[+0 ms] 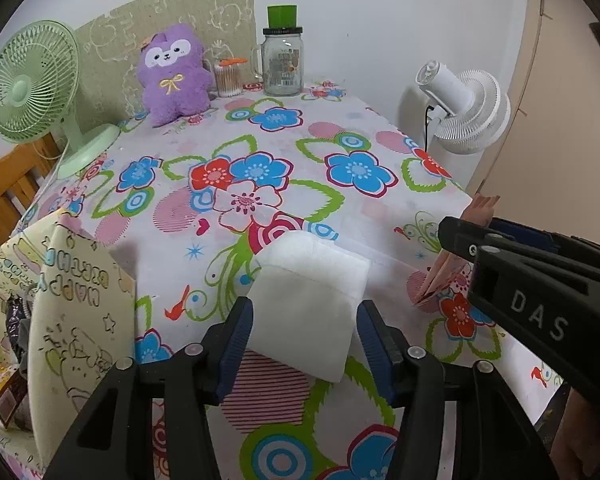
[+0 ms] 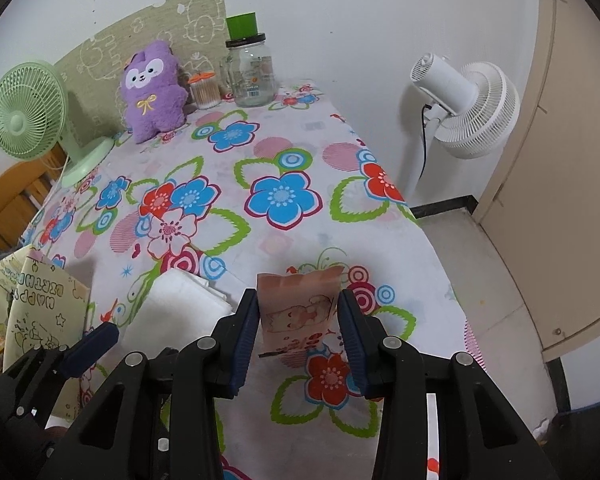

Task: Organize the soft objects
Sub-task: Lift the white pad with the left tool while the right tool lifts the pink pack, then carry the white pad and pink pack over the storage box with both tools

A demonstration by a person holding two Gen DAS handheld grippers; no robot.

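A white soft pack lies flat on the flowered tablecloth, between the fingers of my left gripper. The jaws stand open around it; the left pad is at its edge and a thin gap shows at the right pad. My right gripper is shut on a pink printed soft pack, which it holds upright just above the cloth. From the left wrist view this pink pack hangs tilted under the right gripper. A purple plush toy sits at the far edge by the wall.
A cream birthday gift bag stands open at the near left. At the far left is a green desk fan; a glass jar and a swab pot stand at the back. A white floor fan is beyond the table's right edge.
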